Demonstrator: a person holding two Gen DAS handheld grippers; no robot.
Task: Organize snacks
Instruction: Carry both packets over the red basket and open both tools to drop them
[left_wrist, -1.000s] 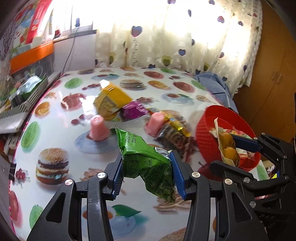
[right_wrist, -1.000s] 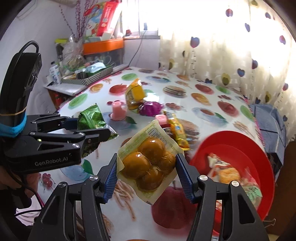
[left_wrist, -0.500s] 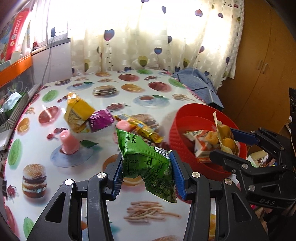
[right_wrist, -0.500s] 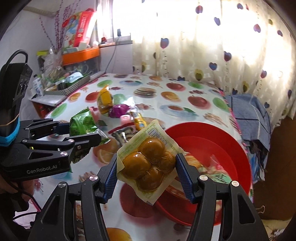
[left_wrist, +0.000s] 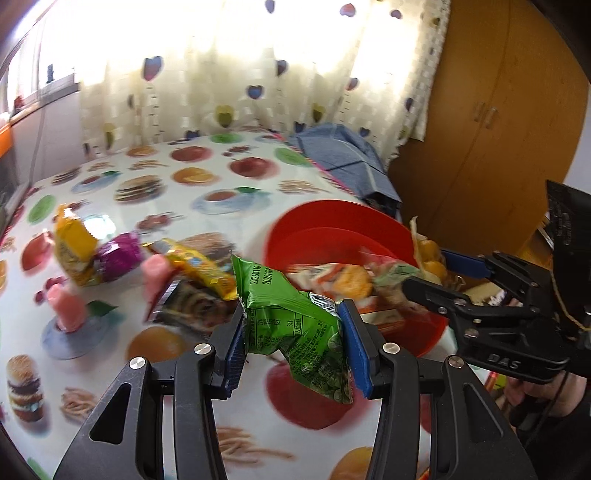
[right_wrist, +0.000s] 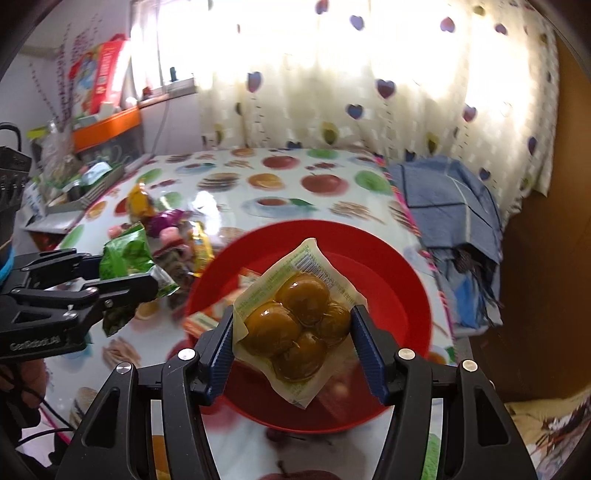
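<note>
Left gripper (left_wrist: 293, 334) clamped on green snack bag (left_wrist: 291, 325), held above the tablecloth (left_wrist: 221, 177) just left of the red bowl (left_wrist: 332, 218). Right gripper (right_wrist: 293, 345) clamped on clear pack of brown glazed balls (right_wrist: 295, 325), held over the bowl's near half. Loose snacks (left_wrist: 110, 258) lie left of the bowl.

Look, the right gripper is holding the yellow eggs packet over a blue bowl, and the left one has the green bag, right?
Not quite: the bowl is red, as the right wrist view shows. The right gripper does hold the packet over it, and the left gripper has the green bag.
</note>
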